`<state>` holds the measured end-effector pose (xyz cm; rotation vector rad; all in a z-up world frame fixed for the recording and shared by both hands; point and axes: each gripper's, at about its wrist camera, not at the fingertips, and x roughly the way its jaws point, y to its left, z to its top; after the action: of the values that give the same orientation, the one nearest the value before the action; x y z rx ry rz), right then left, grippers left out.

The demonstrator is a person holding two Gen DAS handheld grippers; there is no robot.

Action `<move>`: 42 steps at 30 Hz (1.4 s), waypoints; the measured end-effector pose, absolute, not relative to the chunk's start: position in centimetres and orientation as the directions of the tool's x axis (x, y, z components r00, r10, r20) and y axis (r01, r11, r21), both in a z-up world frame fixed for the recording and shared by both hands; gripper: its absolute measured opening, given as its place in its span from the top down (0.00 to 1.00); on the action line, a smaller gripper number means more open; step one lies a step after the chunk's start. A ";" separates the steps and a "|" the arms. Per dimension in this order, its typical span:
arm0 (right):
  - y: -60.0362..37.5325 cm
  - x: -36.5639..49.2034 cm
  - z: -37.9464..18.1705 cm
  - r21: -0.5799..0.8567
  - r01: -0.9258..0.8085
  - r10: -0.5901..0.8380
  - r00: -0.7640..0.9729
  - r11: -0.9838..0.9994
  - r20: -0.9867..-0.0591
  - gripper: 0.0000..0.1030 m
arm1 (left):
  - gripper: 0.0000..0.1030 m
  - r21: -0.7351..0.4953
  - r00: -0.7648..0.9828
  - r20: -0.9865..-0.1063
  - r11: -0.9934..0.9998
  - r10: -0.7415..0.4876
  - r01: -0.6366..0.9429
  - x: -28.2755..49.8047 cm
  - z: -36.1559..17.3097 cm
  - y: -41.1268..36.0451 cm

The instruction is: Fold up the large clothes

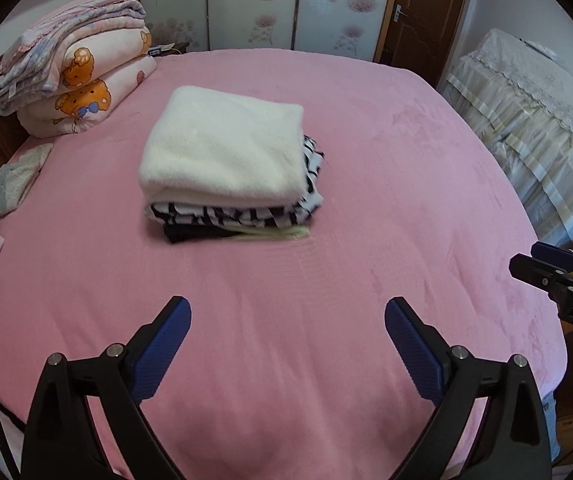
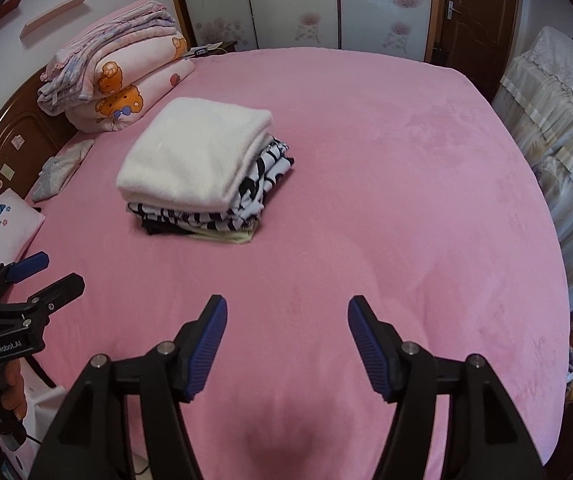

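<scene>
1. Left tongs (image 1: 287, 316) sit nearest the lens in the left wrist view, blue pads (image 1: 162, 354) spread wide apart, released, nothing btwn them, hovering over bare pink bed sheet (image 1: 326, 320).
2. Right tongs (image 2: 287, 316) in the right wrist view: also spread, released, empty, above the near part of the bed.
3. Each pair shows in the other's view too: right tongs at the far right edge of the left view, left tongs at the lower left of the right view, w/ a hand on the handle below. Both are well apart from the clothes.
4. Stack of folded clothes (image 1: 230, 168) lies on the bed, mid-left, beyond both tongs.
5. Top layer: white fluffy garment (image 1: 222, 144), folded into a thick rectangle, covering most of the stack.
6. Under it: black-and-white patterned piece (image 1: 246, 214), sticking out at the front & right side.
7. Below that: a black item (image 1: 190, 234) at the front left, and a pale yellow-green edge (image 1: 278, 234) at the front right, both touching the sheet.
8. Folded quilts (image 1: 86, 76), pink w/ orange bear print, piled at the far left corner by the wooden headboard (image 2: 18, 136).
9. Small grey-green patterned cloth (image 1: 14, 184) lies flat near the left bed edge, apart from the stack.
10. Pillow (image 2: 4, 224) w/ a blue print sits at the left edge in the right view.
11. Floral sliding doors (image 1: 254, 0) and a brown door (image 1: 426, 8) stand behind the bed; covered furniture (image 1: 526, 120) stands to the right.
</scene>
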<state>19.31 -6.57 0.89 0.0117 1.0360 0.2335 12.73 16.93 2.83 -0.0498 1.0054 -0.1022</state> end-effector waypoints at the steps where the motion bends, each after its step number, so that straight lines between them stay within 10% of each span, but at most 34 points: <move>1: -6.9 18.4 0.6 0.110 -0.185 0.189 0.490 0.977 -0.851 0.39 | 0.06 -0.095 0.530 -0.840 0.993 -0.116 0.067 11.8 2.7 16.5; 42: -11.4 -0.9 -8.4 0.090 0.007 0.074 0.506 0.996 -0.859 0.30 | 0.03 -0.099 0.469 -0.879 0.995 -0.091 0.007 -6.1 -4.9 7.8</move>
<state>-0.88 -11.36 -8.37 0.0856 1.0396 0.0403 -6.10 7.76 -4.95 -0.0851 1.0815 -0.0601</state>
